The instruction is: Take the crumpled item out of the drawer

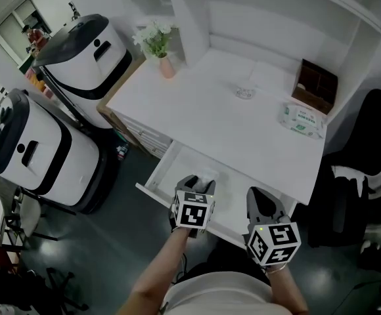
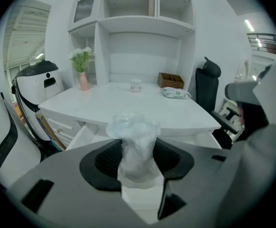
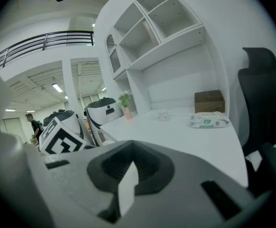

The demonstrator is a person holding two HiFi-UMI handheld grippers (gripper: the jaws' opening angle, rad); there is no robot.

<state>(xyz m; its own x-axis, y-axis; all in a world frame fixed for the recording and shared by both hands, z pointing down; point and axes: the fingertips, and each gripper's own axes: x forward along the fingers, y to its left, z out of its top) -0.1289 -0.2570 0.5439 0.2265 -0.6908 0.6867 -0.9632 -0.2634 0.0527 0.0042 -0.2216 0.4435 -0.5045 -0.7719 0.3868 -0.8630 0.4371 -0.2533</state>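
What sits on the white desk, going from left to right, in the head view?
pink flower vase → small glass dish → brown box

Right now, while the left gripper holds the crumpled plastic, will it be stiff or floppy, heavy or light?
Probably floppy: the crumpled plastic is pinched narrow between the fingers of the left gripper and puffs out above them. Likely very light, since it looks thin and translucent. It might slip, as the film looks smooth.
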